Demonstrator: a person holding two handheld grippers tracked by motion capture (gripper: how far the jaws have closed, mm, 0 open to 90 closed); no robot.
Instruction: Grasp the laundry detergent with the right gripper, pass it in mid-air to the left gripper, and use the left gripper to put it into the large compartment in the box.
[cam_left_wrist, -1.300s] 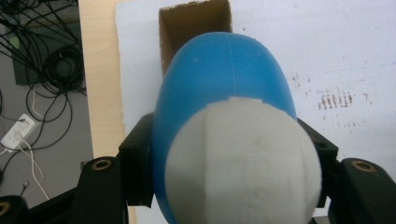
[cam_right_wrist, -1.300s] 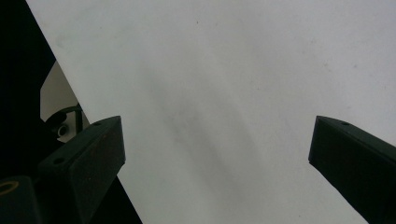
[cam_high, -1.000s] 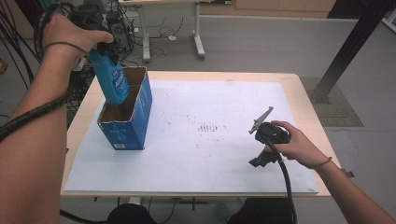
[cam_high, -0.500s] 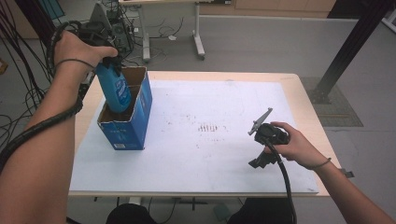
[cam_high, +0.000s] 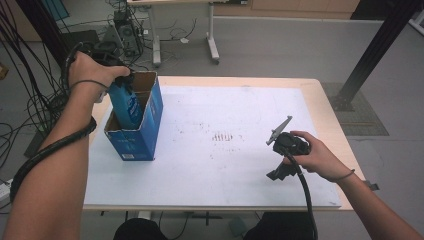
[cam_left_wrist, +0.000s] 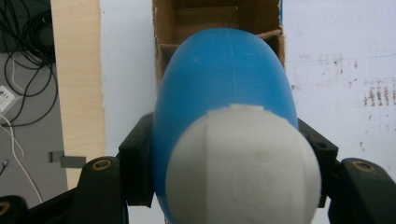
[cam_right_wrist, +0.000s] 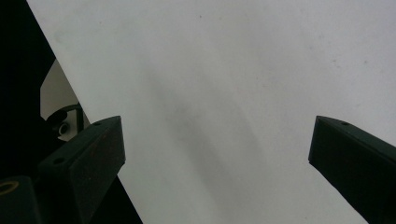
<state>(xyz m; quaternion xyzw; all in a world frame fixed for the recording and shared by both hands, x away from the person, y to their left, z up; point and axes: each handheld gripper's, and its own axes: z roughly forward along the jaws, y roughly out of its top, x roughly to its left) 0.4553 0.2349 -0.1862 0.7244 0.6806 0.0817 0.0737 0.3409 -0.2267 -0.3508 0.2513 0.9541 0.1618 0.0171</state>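
- Blue bottle (cam_high: 125, 102), white cap (cam_left_wrist: 243, 163) toward the camera in the left gripper view: upright, lower part already inside the blue carton, shoulder and cap above the rim. Judged partly inserted, not yet seated on the carton floor.
- Blue carton (cam_high: 142, 135): open-topped cardboard box with a brown inside, standing at the left end of the white sheet, near the table's left edge. The left gripper view looks down past the bottle into its mouth (cam_left_wrist: 215, 18); no other contents can be made out.
- Left gripper (cam_high: 122, 80): held over the carton, jaws clamped on either side of the bottle just below the cap; the black pads (cam_left_wrist: 137, 168) press on the blue body. Release not yet made.
- White sheet (cam_high: 220, 170): covers most of the table top, with faint dark smudges near its middle; no further items lie on it awaiting packing.
- Table (cam_high: 325, 115): pale wooden edge showing around the sheet.
- Right gripper (cam_high: 280, 150): held low over the sheet at the right side, well apart from the carton; jaws spread wide with nothing between them, as the right gripper view shows. Idle in the present step.
- Remaining, as judged: lower the bottle to the carton floor, open the left jaws, lift the gripper clear. Main risk is the bottle catching on the carton flap or tipping against a wall on release.
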